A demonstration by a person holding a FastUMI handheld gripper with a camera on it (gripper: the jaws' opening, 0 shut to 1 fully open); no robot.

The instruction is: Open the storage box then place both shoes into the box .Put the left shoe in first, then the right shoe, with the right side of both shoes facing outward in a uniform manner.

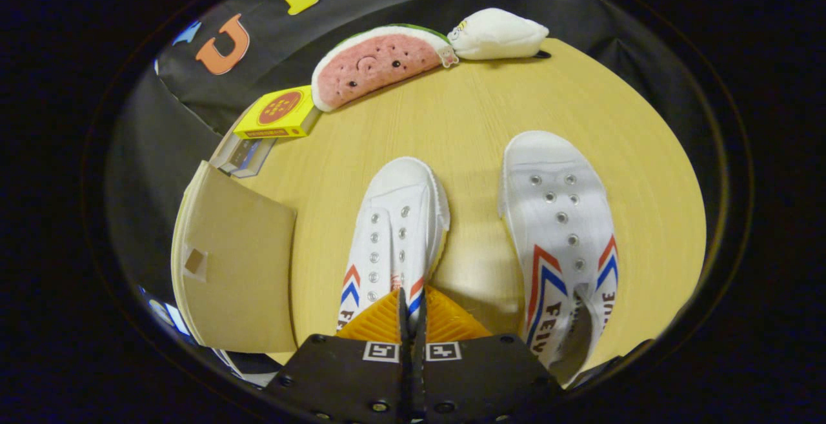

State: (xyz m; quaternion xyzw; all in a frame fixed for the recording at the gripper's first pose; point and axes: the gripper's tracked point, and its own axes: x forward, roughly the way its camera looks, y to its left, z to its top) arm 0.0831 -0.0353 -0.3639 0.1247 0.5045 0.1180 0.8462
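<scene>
The gripper [411,311] hangs over the near end of the left-hand shoe [395,230], its two fingers pressed so close together that just a thin dark slit shows between them. They seem to pinch the shoe's near edge around the tongue or collar, though the fingers hide the exact spot, so a firm hold on the cloth cannot be confirmed. That shoe is white canvas with metal eyelets and red and blue chevrons on its sides, toe pointing away toward the far side of the table [464,114].

A second matching shoe [560,237] lies to its right, apart from it with a strip of bare wood between them, toe likewise pointing away (its opening gapes at the near end).

On the left stands the cardboard storage box [235,262], its flat brown panel just beside the held shoe; whether it is open cannot be told from here. Beyond the box sits a yellow carton [277,114] stacked on a clear one [242,153]. At the far edge rest a watermelon-slice cushion [374,62] and, touching its right tip, a white plush toy [500,33].
</scene>
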